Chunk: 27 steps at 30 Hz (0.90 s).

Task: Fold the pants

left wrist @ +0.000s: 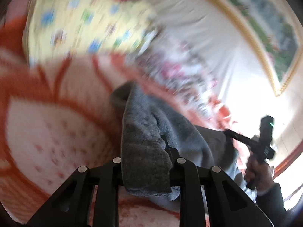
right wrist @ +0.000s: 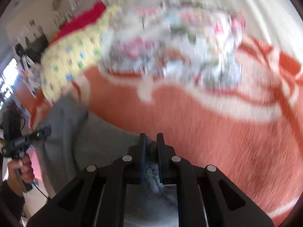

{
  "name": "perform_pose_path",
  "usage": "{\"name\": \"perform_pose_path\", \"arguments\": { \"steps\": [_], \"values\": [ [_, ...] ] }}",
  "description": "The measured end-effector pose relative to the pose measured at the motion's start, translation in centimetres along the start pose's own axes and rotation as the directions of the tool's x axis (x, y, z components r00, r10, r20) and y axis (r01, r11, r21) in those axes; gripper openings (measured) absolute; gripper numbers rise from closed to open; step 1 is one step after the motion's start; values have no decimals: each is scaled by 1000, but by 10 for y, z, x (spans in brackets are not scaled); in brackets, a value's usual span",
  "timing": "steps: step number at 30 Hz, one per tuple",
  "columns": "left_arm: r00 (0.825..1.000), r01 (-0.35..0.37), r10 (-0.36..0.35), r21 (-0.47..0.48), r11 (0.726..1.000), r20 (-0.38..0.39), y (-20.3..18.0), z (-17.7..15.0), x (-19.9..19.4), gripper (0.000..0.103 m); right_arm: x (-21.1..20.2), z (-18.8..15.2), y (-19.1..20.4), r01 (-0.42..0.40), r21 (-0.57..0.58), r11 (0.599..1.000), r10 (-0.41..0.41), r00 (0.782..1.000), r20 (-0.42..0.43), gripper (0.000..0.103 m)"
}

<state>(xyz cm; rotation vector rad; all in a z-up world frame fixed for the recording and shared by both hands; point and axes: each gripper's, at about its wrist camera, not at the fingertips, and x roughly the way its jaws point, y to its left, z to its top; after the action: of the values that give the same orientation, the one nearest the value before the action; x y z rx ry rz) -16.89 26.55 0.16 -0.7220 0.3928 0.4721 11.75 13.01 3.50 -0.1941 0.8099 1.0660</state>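
Both grippers clamp grey fleece pants (left wrist: 151,132).
Left gripper (left wrist: 147,151) and right gripper (right wrist: 151,143) pinch bunched fabric above the orange-and-white patterned blanket (right wrist: 208,123).

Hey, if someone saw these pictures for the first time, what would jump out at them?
First, the grey fleecy pants, bunched in the middle and pinched at both ends: the left claw and the right claw are each shut on the fabric. Under them spreads a big orange-and-white patterned blanket. Behind, a yellow printed cloth and a blurred floral one lie on the bed.
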Motion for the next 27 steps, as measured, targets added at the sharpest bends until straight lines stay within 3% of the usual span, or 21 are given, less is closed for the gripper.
{"name": "perform_pose_path", "arguments": {
  "steps": [3,5,10,12,13,15,17,18,21,23,27],
  "values": [
    [998,-11,4,114,993,57,-21,3,-27,21,-11,22,5,40,-54,998,-36,997,70,11],
    [997,-60,48,192,980,67,-26,-2,-30,21,-3,29,6,36,-58,998,-31,996,84,11],
    [983,-177,183,191,966,-15,16,-23,7,21,51,16,15,62,-109,992,-62,998,4,11],
    [979,-185,196,164,969,-54,34,-30,11,29,72,1,17,79,-123,989,-84,996,-42,13],
    [976,-198,209,152,968,-56,39,-33,9,40,77,-4,17,84,-118,989,-91,994,-58,15],
    [967,-243,251,139,960,-36,46,-35,-1,52,77,-14,13,98,-90,991,-103,993,-61,27],
    [963,-267,269,99,959,0,54,-32,-19,65,61,-17,8,110,-50,993,-111,993,-25,42],
    [961,-276,276,86,957,13,57,-30,-25,67,51,-17,5,114,-31,993,-114,993,-2,48],
    [952,-303,301,38,952,48,61,-22,-44,65,5,-17,-5,99,36,994,-102,991,91,55],
    [959,-279,277,32,960,61,51,-17,-50,65,-27,-21,-13,87,83,993,-97,988,124,56],
    [967,-245,236,98,965,95,7,-14,-52,67,-79,-49,-27,85,164,983,-112,980,163,65]
  ]
}}
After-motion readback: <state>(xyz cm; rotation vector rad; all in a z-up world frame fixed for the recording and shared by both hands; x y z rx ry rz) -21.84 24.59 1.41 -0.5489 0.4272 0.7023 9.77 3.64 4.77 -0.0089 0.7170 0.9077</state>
